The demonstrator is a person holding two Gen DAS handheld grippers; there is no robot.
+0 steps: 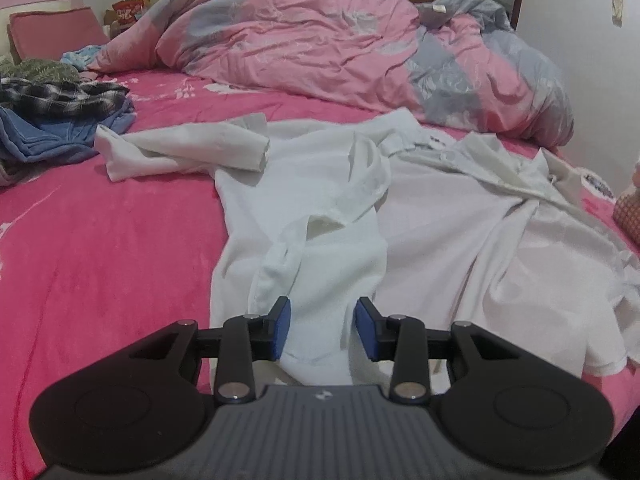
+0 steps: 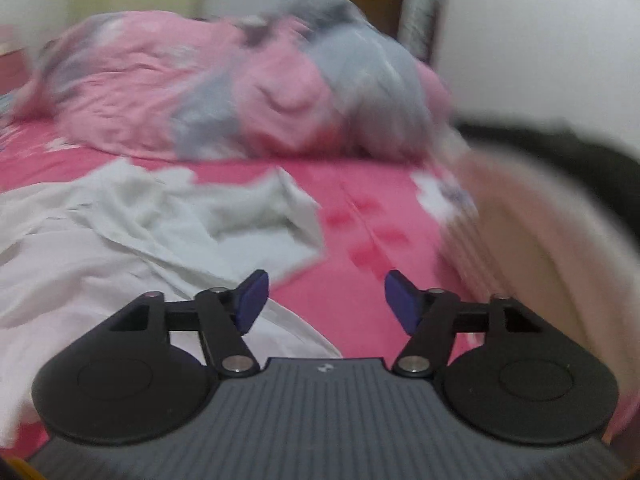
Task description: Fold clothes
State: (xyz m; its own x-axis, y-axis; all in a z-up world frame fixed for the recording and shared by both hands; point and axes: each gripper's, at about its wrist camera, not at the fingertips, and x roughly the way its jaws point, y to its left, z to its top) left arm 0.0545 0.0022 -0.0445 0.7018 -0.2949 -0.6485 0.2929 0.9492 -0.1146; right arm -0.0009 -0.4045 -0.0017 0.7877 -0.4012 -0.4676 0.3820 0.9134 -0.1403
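A white shirt [image 1: 432, 216] lies spread and rumpled on the pink bed sheet [image 1: 100, 248], collar toward the far side. One sleeve [image 1: 180, 152] stretches left; the other sleeve [image 1: 320, 264] is folded down over the body. My left gripper [image 1: 323, 328] stands open low over the shirt's near part, with a fold of white cloth between its blue pads [image 1: 283, 330], not clamped. The right wrist view is blurred: the right gripper [image 2: 326, 300] is open over the pink sheet [image 2: 360, 208], just right of the shirt's edge [image 2: 120, 232], holding nothing.
A pink and grey duvet [image 1: 320, 40] is heaped along the far side of the bed. A pile of clothes, plaid [image 1: 60, 94] over blue [image 1: 48, 136], sits at the far left. A beige blurred shape [image 2: 540, 240] fills the right of the right wrist view.
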